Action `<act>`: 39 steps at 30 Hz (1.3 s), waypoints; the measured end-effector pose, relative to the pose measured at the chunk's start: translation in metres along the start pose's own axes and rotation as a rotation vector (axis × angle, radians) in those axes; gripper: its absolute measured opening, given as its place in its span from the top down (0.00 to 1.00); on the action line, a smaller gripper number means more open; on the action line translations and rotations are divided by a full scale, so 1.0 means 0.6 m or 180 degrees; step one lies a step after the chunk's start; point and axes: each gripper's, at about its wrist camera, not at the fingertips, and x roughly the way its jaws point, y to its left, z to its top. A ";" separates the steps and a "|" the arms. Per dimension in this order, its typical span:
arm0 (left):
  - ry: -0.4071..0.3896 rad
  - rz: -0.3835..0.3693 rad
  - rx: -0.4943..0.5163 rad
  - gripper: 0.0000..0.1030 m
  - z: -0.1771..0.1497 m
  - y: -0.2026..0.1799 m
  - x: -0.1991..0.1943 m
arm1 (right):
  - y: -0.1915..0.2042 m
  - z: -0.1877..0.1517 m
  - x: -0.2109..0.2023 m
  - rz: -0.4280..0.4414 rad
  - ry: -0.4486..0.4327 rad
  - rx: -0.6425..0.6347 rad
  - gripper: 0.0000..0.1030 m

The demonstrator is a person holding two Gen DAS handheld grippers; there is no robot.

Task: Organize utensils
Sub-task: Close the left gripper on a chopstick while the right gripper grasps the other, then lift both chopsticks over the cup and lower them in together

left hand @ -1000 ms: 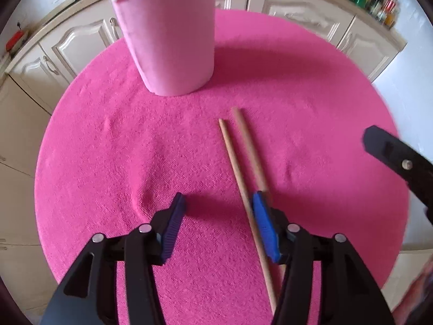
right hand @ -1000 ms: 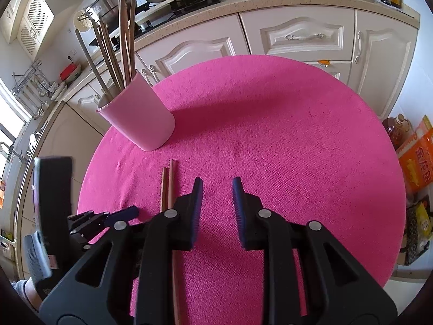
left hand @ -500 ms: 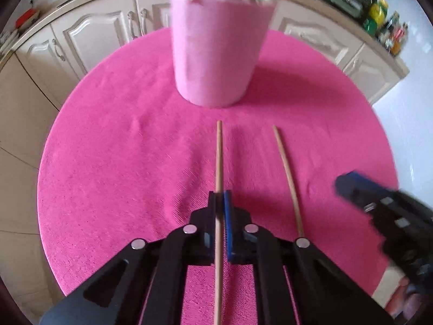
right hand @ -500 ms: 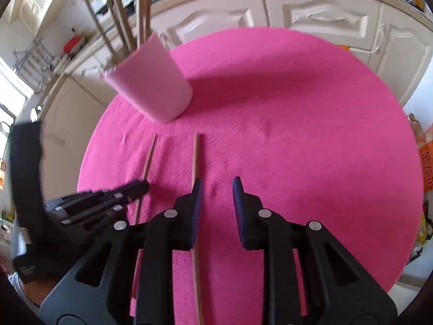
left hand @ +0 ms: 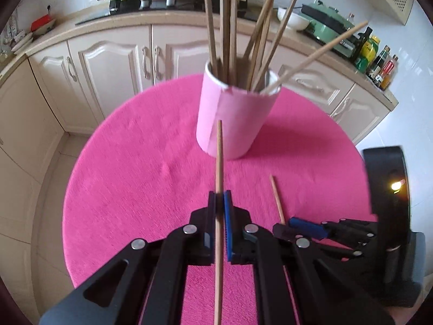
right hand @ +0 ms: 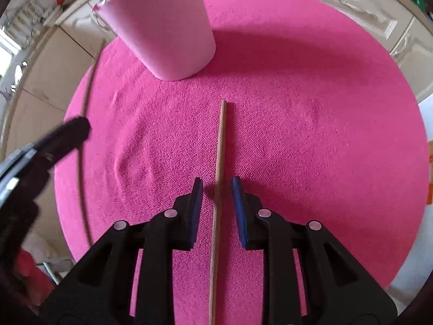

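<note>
A pink cup [left hand: 232, 119] stands at the far side of the round pink cloth [left hand: 130, 178] and holds several wooden chopsticks [left hand: 224, 27]. My left gripper [left hand: 219, 197] is shut on one wooden chopstick [left hand: 218, 157], lifted off the cloth with its tip pointing at the cup. A second chopstick [right hand: 220, 146] lies flat on the cloth [right hand: 311, 135]. My right gripper [right hand: 217, 187] is low over it, open, one finger on each side and neither pad touching the stick. The left wrist view shows the second chopstick [left hand: 276, 199] and the right gripper [left hand: 305, 228] at its right.
Cream kitchen cabinets [left hand: 113, 65] and a counter with a stove, bowl and bottles [left hand: 379, 54] run behind the table. The pink cup [right hand: 162, 27] stands beyond the lying chopstick. The left gripper [right hand: 65, 132] shows blurred at the left of the right wrist view.
The left gripper went from open to shut on one chopstick and lifted it toward the cup. The right gripper moved left and down until it straddled the other chopstick.
</note>
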 end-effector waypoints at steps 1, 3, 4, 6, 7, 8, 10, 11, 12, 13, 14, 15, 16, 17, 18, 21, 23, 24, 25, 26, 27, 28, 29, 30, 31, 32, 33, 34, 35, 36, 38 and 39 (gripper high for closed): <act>-0.0034 -0.0007 0.0004 0.94 0.002 0.002 -0.006 | 0.003 0.002 0.001 -0.0040 0.0012 -0.0025 0.80; -0.0094 -0.0005 0.0008 0.94 0.006 0.002 -0.017 | 0.004 0.004 0.002 -0.0122 0.0017 -0.0033 0.90; -0.0106 -0.0008 0.0005 0.94 0.005 0.003 -0.019 | 0.002 0.005 0.002 -0.0107 0.0016 -0.0010 0.93; -0.0153 -0.0008 0.0006 0.94 0.008 0.005 -0.027 | -0.011 0.006 -0.001 -0.0016 0.0001 0.0065 0.94; -0.0168 -0.0010 0.0011 0.94 0.008 0.008 -0.031 | -0.015 0.005 -0.005 0.0020 -0.0032 0.0094 0.94; -0.0182 -0.0010 0.0015 0.94 0.009 0.007 -0.032 | -0.021 0.004 -0.009 0.0063 -0.0067 0.0131 0.95; -0.0227 -0.0039 0.0022 0.94 0.013 0.006 -0.039 | -0.031 0.004 -0.027 0.0177 -0.0215 0.0240 0.95; -0.0241 -0.0044 0.0027 0.94 0.014 0.005 -0.040 | -0.037 0.003 -0.036 0.0218 -0.0286 0.0272 0.95; -0.0269 -0.0058 0.0037 0.94 0.017 0.002 -0.044 | -0.043 0.004 -0.048 0.0275 -0.0377 0.0315 0.95; -0.0291 -0.0068 0.0043 0.94 0.018 0.000 -0.047 | -0.050 0.006 -0.063 0.0355 -0.0483 0.0366 0.95; -0.0324 -0.0088 0.0048 0.94 0.021 -0.002 -0.051 | -0.056 0.005 -0.077 0.0417 -0.0586 0.0405 0.95; -0.0371 -0.0119 0.0055 0.94 0.024 -0.005 -0.057 | -0.061 0.009 -0.092 0.0464 -0.0690 0.0435 0.95; -0.0403 -0.0142 0.0066 0.94 0.027 -0.008 -0.060 | -0.066 0.012 -0.111 0.0529 -0.0809 0.0466 0.95; -0.0430 -0.0156 0.0074 0.94 0.029 -0.010 -0.064 | -0.070 0.014 -0.126 0.0609 -0.0901 0.0496 0.95; -0.0467 -0.0180 0.0082 0.94 0.033 -0.013 -0.069 | -0.070 0.011 -0.141 0.0667 -0.1000 0.0522 0.95; -0.0671 -0.0287 0.0121 0.94 0.047 -0.025 -0.092 | -0.069 0.027 -0.186 0.0781 -0.1292 0.0513 0.95; -0.0825 -0.0351 0.0136 0.94 0.059 -0.030 -0.108 | -0.070 0.032 -0.220 0.0866 -0.1487 0.0507 0.95; -0.0908 -0.0378 0.0144 0.94 0.065 -0.032 -0.114 | -0.069 0.036 -0.236 0.0908 -0.1586 0.0495 0.95; -0.0995 -0.0415 0.0151 0.94 0.072 -0.033 -0.121 | -0.069 0.041 -0.252 0.0927 -0.1688 0.0473 0.95; -0.1067 -0.0431 0.0152 0.94 0.077 -0.034 -0.126 | -0.063 0.046 -0.262 0.0940 -0.1750 0.0452 0.95; -0.1194 -0.0454 0.0150 0.94 0.087 -0.034 -0.135 | -0.062 0.054 -0.274 0.0959 -0.1820 0.0432 0.95; -0.1266 -0.0469 0.0141 0.94 0.094 -0.034 -0.140 | -0.060 0.065 -0.284 0.0972 -0.1907 0.0418 0.95; -0.1364 -0.0478 0.0121 0.94 0.104 -0.032 -0.145 | -0.059 0.077 -0.288 0.0986 -0.1955 0.0403 0.95; -0.1447 -0.0463 0.0114 0.94 0.115 -0.030 -0.148 | -0.060 0.087 -0.292 0.1007 -0.1991 0.0388 0.95; -0.1498 -0.0454 0.0113 0.94 0.123 -0.030 -0.150 | -0.061 0.098 -0.299 0.1020 -0.2058 0.0388 0.95; -0.1562 -0.0446 0.0103 0.94 0.132 -0.029 -0.153 | -0.059 0.103 -0.302 0.1030 -0.2095 0.0384 0.95; -0.1638 -0.0452 0.0067 0.94 0.144 -0.025 -0.154 | -0.059 0.112 -0.307 0.1048 -0.2138 0.0372 0.95; -0.1681 -0.0460 0.0043 0.94 0.152 -0.023 -0.155 | -0.060 0.122 -0.313 0.1066 -0.2197 0.0374 0.95; -0.1753 -0.0450 0.0013 0.94 0.162 -0.020 -0.156 | -0.060 0.132 -0.314 0.1105 -0.2233 0.0375 0.95; -0.1825 -0.0453 -0.0023 0.94 0.173 -0.017 -0.156 | -0.062 0.138 -0.318 0.1150 -0.2275 0.0390 0.95; -0.1922 -0.0473 -0.0108 0.94 0.189 -0.009 -0.156 | -0.066 0.150 -0.325 0.1197 -0.2388 0.0408 0.95; -0.1981 -0.0488 -0.0176 0.94 0.199 -0.005 -0.155 | -0.067 0.157 -0.329 0.1209 -0.2447 0.0397 0.95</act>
